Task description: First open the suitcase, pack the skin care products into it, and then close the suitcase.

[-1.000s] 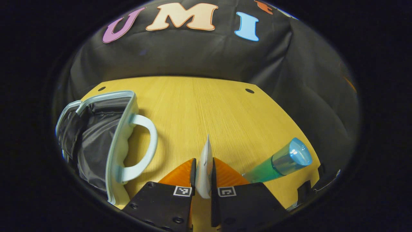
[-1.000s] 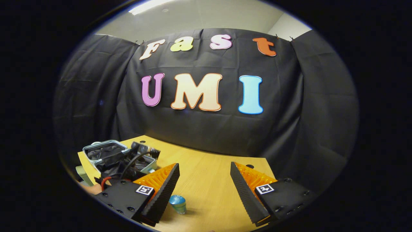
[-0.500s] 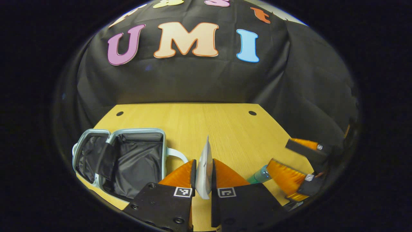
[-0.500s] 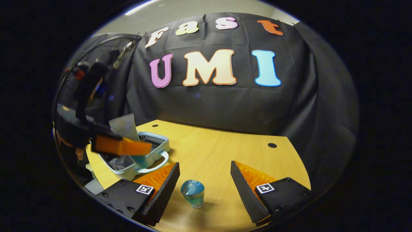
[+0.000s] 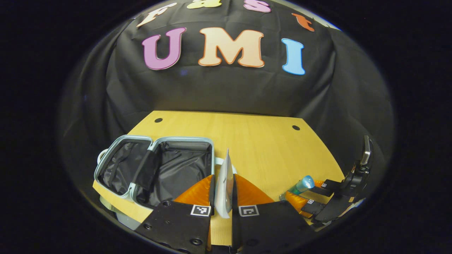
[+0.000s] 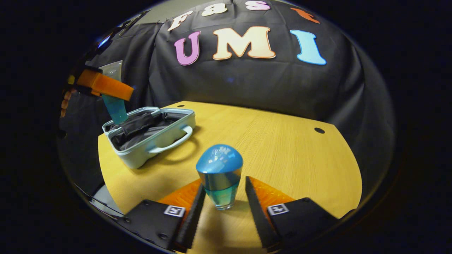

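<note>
A: What is seen in the left gripper view?

B: The left hand-held gripper (image 5: 223,190) is clamped on a white tube (image 5: 225,183), which is held edge-on between both fingers. The open suitcase (image 5: 155,165) is seen just beyond and left of it on the tabletop (image 5: 254,141). Far right, a bottle (image 5: 300,186) is flanked by the right hand-held gripper (image 5: 310,197).

A: And the right gripper view?

B: The blue-capped bottle (image 6: 219,176) is seen upright on the tabletop (image 6: 282,141), between fingers held apart; contact cannot be told. The suitcase (image 6: 152,135) lies well to the left, with the tube (image 6: 114,107) held above it.
</note>
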`<action>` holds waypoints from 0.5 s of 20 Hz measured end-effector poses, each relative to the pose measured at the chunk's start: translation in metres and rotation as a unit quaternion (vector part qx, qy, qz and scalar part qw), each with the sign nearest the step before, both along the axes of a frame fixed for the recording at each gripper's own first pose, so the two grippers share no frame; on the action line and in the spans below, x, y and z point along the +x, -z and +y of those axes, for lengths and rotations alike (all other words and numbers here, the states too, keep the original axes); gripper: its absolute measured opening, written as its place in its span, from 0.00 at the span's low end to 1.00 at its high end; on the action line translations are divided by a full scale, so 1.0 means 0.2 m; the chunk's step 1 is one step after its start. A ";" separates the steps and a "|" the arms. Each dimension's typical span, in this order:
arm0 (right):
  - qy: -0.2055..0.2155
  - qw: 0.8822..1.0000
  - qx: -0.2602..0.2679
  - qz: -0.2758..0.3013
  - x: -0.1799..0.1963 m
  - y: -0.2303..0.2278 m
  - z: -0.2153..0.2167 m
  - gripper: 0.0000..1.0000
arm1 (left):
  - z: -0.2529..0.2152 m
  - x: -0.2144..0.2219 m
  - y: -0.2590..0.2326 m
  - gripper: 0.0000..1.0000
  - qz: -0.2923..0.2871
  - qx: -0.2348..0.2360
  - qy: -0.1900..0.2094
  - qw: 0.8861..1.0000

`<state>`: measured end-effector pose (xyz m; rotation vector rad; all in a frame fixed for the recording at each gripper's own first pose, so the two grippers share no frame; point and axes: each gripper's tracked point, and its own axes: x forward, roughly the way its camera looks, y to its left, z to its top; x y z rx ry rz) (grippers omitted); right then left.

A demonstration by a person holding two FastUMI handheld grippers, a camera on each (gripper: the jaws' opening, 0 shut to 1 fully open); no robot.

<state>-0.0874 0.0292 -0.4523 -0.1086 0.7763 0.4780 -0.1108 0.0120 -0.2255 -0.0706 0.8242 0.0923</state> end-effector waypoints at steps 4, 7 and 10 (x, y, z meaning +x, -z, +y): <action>0.007 1.000 0.000 0.023 0.02 0.00 0.04 0.43 | 0.19 -0.06 0.03 0.14 0.019 0.011 -0.013 1.000; 0.020 0.999 0.018 0.034 0.03 -0.15 0.11 0.41 | 0.35 -0.07 0.08 0.14 0.048 0.016 -0.017 0.999; 0.028 0.998 0.040 0.032 0.06 -0.32 0.22 0.43 | 0.50 -0.09 0.20 0.14 0.100 0.016 -0.016 0.995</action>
